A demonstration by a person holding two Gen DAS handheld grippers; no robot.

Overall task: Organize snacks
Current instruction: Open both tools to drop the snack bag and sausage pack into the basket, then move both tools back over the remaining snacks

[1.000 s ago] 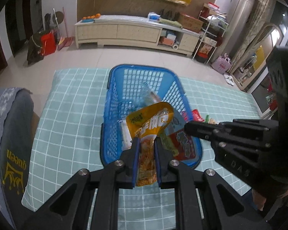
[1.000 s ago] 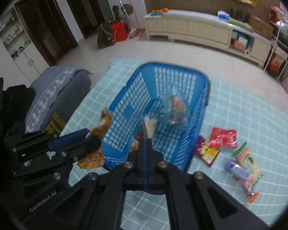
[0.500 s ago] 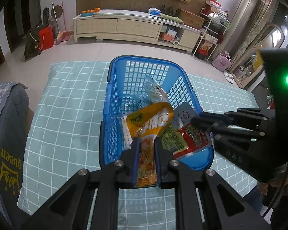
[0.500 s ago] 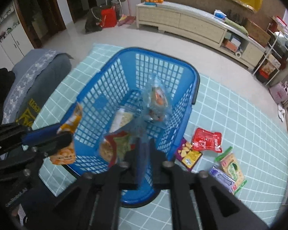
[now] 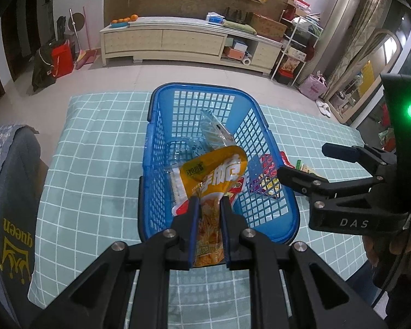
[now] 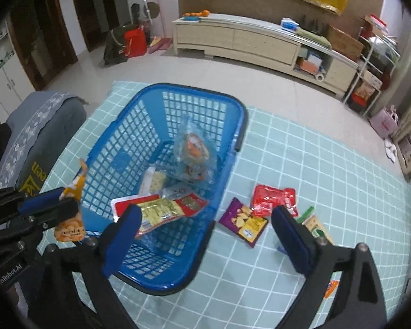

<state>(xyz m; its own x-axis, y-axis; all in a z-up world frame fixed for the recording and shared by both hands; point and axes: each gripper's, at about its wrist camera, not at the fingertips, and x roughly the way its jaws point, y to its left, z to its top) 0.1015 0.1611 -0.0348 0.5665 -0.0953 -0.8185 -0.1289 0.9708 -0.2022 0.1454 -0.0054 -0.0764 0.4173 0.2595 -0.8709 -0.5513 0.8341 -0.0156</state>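
Observation:
A blue plastic basket [image 5: 153, 137] [image 6: 233, 109] stands on the teal checked cloth. My left gripper [image 5: 208, 201] [image 6: 52, 203] is shut on a yellow-orange snack packet [image 5: 216, 170] [image 6: 74, 186], held above the basket's near left rim. My right gripper [image 6: 205, 216] [image 5: 302, 159] hovers over the basket's near right corner. Its jaws are opening wide, with nothing between the pads. A red and green packet [image 6: 161, 208] lies inside the basket, beside clear-wrapped snacks [image 6: 194, 148].
On the cloth [image 6: 315, 164] right of the basket lie a purple packet [image 6: 243, 222], a red packet [image 6: 274, 200] and green packets [image 6: 315, 224]. A grey cushion [image 5: 11, 192] sits at the left edge. A long cabinet [image 5: 178, 41] stands far behind.
My right gripper went from shut to wide open, and the red and green packet dropped into the basket. It also shifted right. My left gripper kept its grip and stayed put.

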